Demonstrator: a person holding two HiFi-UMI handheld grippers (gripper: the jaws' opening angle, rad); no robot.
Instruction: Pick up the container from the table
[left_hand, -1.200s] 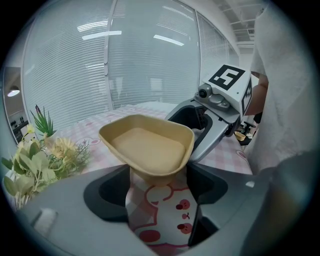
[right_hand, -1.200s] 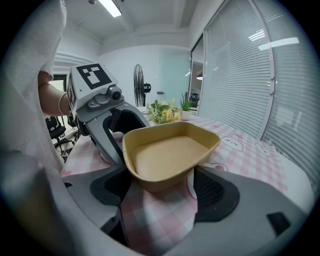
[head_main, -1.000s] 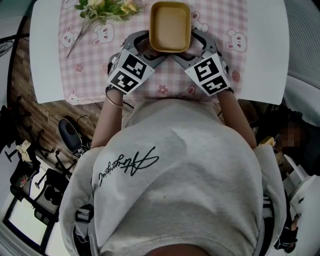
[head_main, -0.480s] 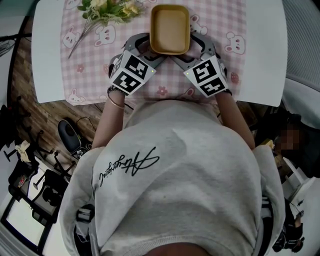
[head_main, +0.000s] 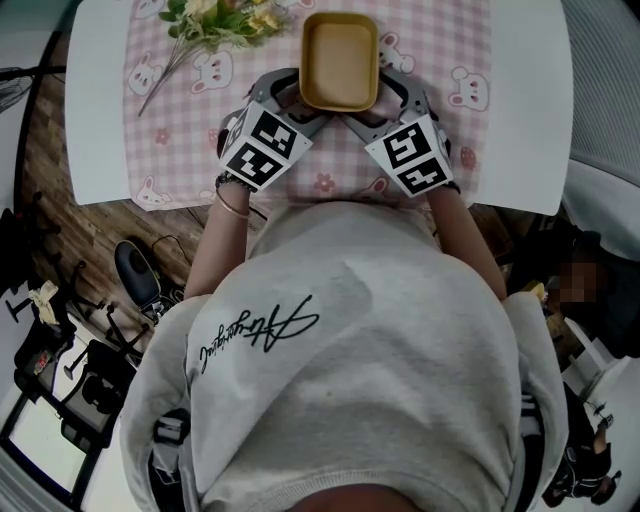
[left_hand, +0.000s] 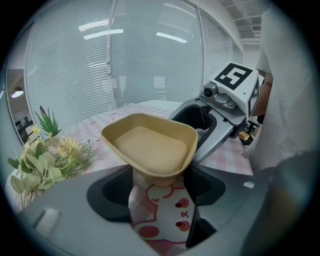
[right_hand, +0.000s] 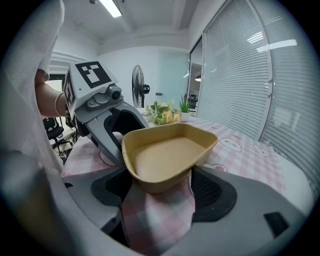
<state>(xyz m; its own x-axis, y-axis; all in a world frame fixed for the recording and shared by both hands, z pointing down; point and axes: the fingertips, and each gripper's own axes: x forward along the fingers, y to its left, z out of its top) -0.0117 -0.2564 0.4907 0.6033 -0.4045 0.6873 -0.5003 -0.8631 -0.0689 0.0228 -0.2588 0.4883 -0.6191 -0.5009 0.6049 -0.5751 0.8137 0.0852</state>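
A white table is filling the top of the head view, with a pink checked cloth lying over its middle and a bunch of flowers resting at the upper left. The tan container is sitting at top centre on that cloth, its long side running straight up the frame, away from you.

You are bringing both claws in from below it. The left gripper is meeting its lower left corner and the right gripper its lower right corner, so neither hand is nearer than the other.

In the left gripper view, the left gripper has just been closing its jaws, and they are now pressing partway open on the container at that corner. In the right gripper view, the right gripper is likewise clamping the container at a middling width.

Whether the base is clearing the cloth yet is not showing. Since you are gripping only the near end, the lift is probably going to need both hands rising together
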